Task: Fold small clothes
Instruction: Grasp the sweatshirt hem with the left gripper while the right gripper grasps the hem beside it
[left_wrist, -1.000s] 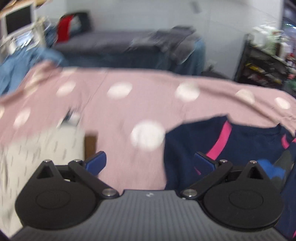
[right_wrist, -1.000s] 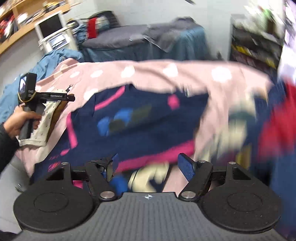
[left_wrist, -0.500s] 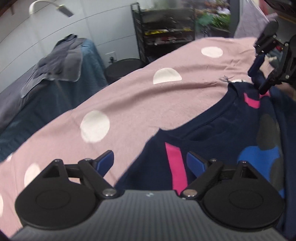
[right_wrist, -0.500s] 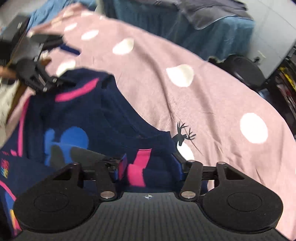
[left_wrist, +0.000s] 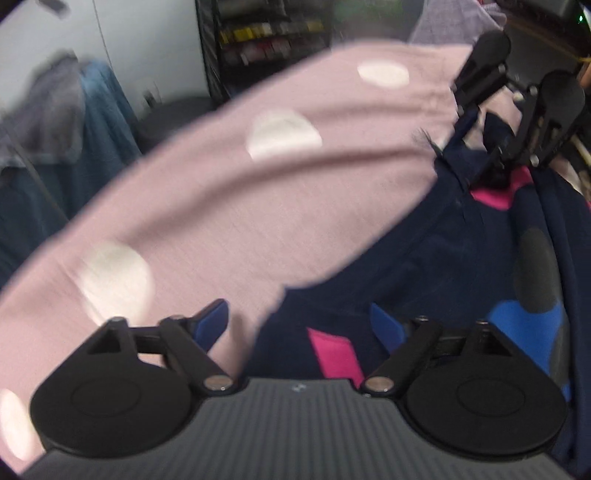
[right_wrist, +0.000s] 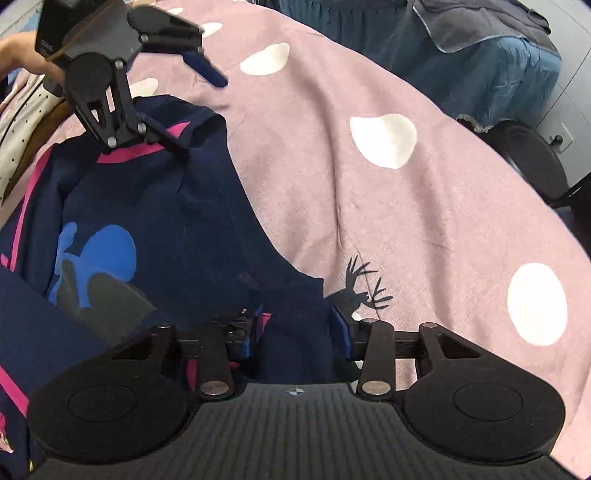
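Observation:
A navy shirt (right_wrist: 162, 221) with pink stripes and a blue figure lies flat on a pink cloth with white dots (right_wrist: 369, 184). My right gripper (right_wrist: 297, 325) points down at the shirt's near shoulder. Its jaws are closing with the navy fabric between the blue pads, which do not press on it. My left gripper (left_wrist: 299, 321) stands over the other shoulder (left_wrist: 332, 317), jaws closing, the shirt's edge lying in the gap. Each gripper shows in the other's view: the left gripper (right_wrist: 192, 110) at the far shoulder, the right gripper (left_wrist: 480, 147) at the top right.
A person's hand (right_wrist: 22, 55) holds the left gripper. A white dotted garment (right_wrist: 14, 122) lies at the cloth's left edge. Beyond the cloth stand blue-covered furniture with a grey cloth (right_wrist: 480, 33), a black round seat (right_wrist: 532, 162) and a dark shelf rack (left_wrist: 266, 40).
Both grippers have swung down from a level view of the room to the shirt's two shoulders. Their jaws have narrowed around the fabric.

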